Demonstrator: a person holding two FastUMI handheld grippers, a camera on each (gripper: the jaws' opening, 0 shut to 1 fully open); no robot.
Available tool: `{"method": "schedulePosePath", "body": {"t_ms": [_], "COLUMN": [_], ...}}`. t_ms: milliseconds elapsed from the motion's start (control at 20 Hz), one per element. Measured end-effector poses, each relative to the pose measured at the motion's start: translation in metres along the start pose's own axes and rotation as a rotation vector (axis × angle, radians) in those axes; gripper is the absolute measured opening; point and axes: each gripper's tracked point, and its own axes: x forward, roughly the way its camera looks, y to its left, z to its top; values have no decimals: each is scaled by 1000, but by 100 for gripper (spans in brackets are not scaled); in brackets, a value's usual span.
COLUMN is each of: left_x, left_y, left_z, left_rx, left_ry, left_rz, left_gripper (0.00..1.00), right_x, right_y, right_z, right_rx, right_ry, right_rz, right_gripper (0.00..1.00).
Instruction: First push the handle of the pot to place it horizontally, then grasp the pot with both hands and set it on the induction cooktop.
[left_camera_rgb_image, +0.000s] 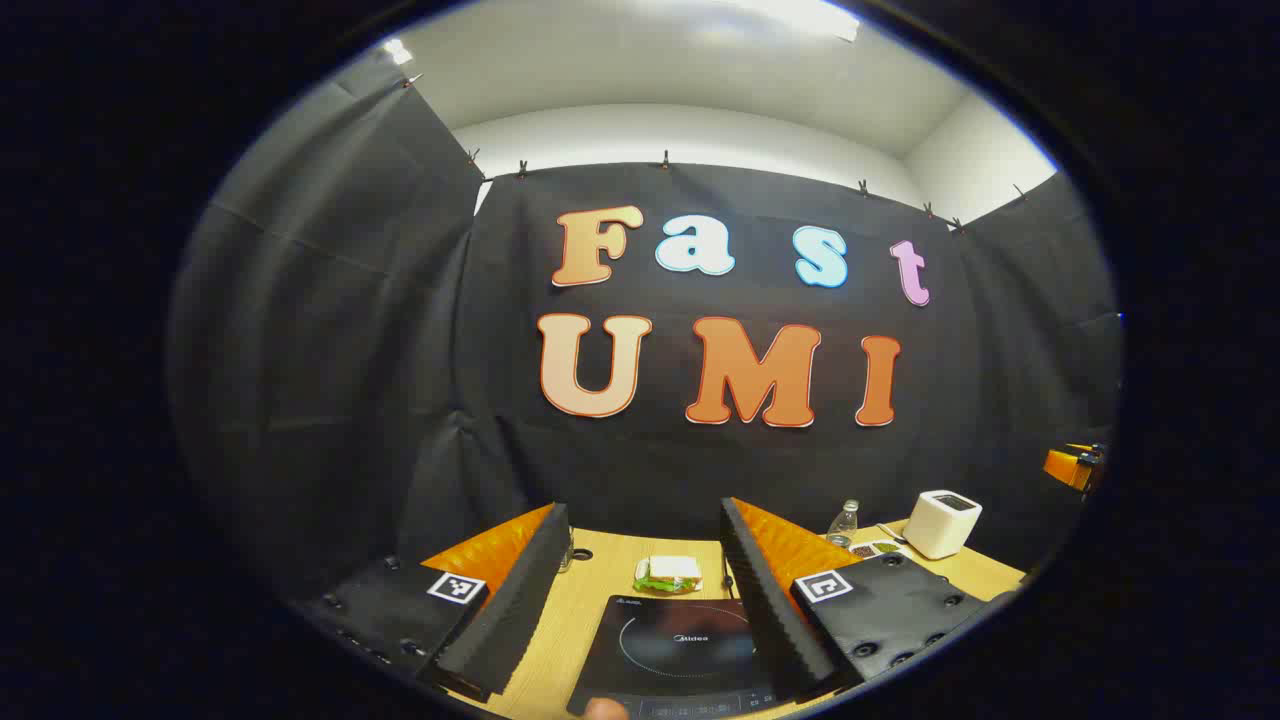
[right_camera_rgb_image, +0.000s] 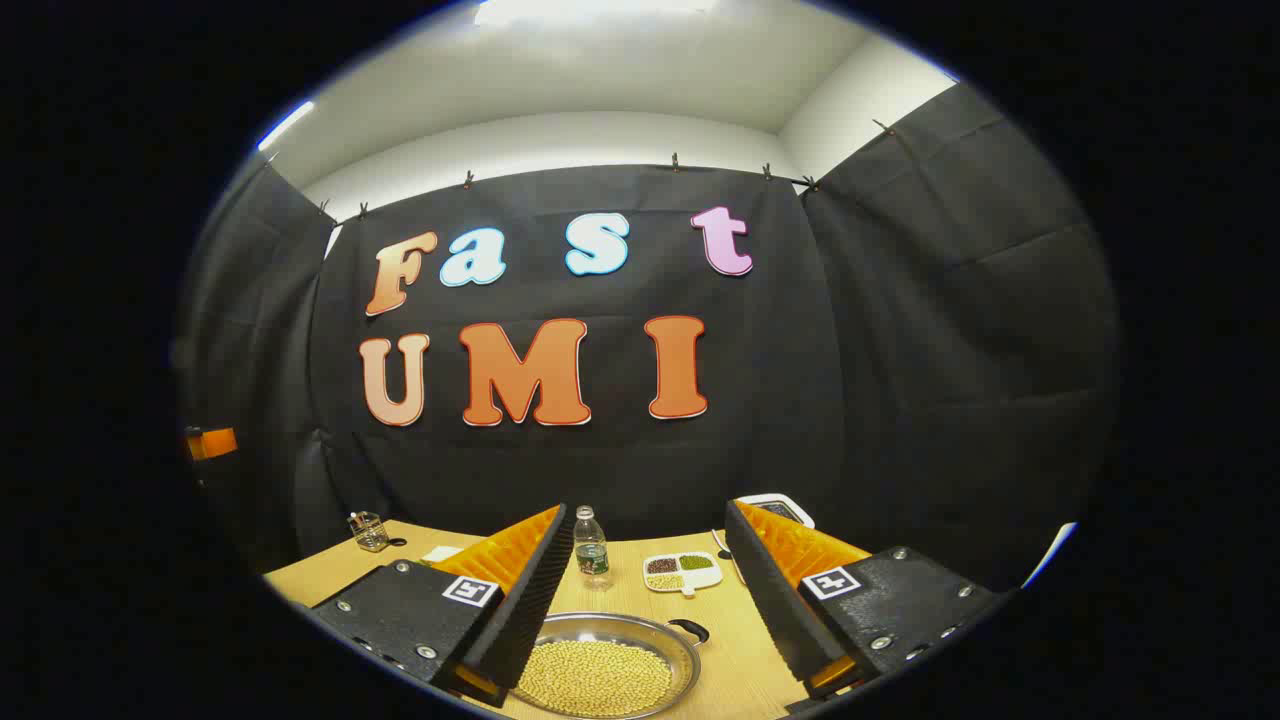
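In the left gripper view a black induction cooktop (left_camera_rgb_image: 680, 645) lies flat on the wooden table (left_camera_rgb_image: 600, 590), straight ahead between my left gripper's (left_camera_rgb_image: 640, 590) fingers. That gripper is open and holds nothing. In the right gripper view a round steel pot (right_camera_rgb_image: 600, 665) full of pale yellow beans sits on the table (right_camera_rgb_image: 735, 650) under my right gripper (right_camera_rgb_image: 650, 600). Its small black handle (right_camera_rgb_image: 690, 630) sticks out at the far right of the rim. The right gripper is open, its left finger (right_camera_rgb_image: 525, 590) over the pot's left rim.
A wrapped green and white packet (left_camera_rgb_image: 668, 574) lies beyond the cooktop. A water bottle (right_camera_rgb_image: 591, 547), a divided dish of grains (right_camera_rgb_image: 682, 571) and a white box-shaped appliance (left_camera_rgb_image: 941, 522) stand toward the back. A small glass holder (right_camera_rgb_image: 369, 530) sits at the far left. A fingertip (left_camera_rgb_image: 604, 709) shows at the cooktop's near edge.
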Motion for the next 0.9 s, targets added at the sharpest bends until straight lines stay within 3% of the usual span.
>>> {"method": "schedulePosePath", "body": {"t_ms": [900], "left_x": [-17], "left_y": [-21], "left_z": [-6], "left_rx": [-12], "left_ry": [7], "left_rz": [-26], "left_gripper": [97], "right_x": [-5], "right_y": [21], "right_z": [-15], "right_rx": [-12], "right_ry": [19], "right_rz": [54], "right_gripper": [95]}}
